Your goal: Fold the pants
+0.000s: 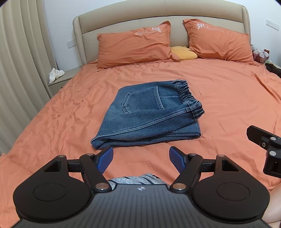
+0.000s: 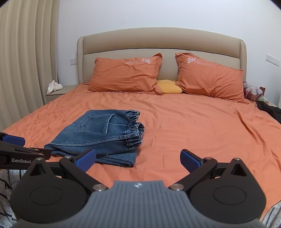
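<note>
Blue denim pants lie folded into a compact stack on the orange bed sheet, back pocket up, elastic waistband to the right. In the right wrist view the pants sit left of centre. My left gripper is open and empty, just in front of the folded edge, not touching it. My right gripper is open and empty, over bare sheet to the right of the pants. The right gripper's body shows at the left wrist view's right edge.
Two orange pillows and a small yellow cushion lean on the beige headboard. A nightstand with a white object stands left, beside curtains. Dark clutter lies at the bed's right edge.
</note>
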`<action>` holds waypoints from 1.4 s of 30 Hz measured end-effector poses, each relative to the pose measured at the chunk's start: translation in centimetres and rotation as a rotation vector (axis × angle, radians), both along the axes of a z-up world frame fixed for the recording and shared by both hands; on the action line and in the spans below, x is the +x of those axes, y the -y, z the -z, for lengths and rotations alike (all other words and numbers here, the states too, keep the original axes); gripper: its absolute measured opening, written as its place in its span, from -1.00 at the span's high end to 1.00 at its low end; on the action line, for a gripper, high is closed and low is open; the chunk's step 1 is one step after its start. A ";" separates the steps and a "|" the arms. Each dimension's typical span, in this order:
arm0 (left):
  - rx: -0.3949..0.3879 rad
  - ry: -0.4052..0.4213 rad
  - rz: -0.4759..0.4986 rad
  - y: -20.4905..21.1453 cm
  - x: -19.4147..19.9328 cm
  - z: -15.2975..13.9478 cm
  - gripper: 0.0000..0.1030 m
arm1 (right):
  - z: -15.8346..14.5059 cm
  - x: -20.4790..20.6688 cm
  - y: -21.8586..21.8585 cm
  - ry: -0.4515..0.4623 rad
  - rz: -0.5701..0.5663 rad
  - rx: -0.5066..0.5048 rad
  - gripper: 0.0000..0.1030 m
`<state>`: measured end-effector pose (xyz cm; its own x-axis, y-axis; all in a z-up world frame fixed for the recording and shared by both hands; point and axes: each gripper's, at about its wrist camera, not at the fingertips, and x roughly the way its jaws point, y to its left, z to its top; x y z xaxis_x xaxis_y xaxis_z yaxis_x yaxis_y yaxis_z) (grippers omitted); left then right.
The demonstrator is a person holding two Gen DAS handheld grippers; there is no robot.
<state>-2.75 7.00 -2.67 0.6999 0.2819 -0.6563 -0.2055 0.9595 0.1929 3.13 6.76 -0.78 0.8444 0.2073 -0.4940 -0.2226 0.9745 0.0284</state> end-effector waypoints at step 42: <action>0.004 0.021 0.036 -0.4 -0.2 -0.1 -0.67 | -0.3 -0.1 -0.1 0.001 0.001 -0.004 -0.90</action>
<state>-2.91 7.40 -2.56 0.7229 0.2590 -0.6406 -0.1753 0.9655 0.1926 3.06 6.86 -0.50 0.8451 0.2044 -0.4939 -0.2218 0.9748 0.0240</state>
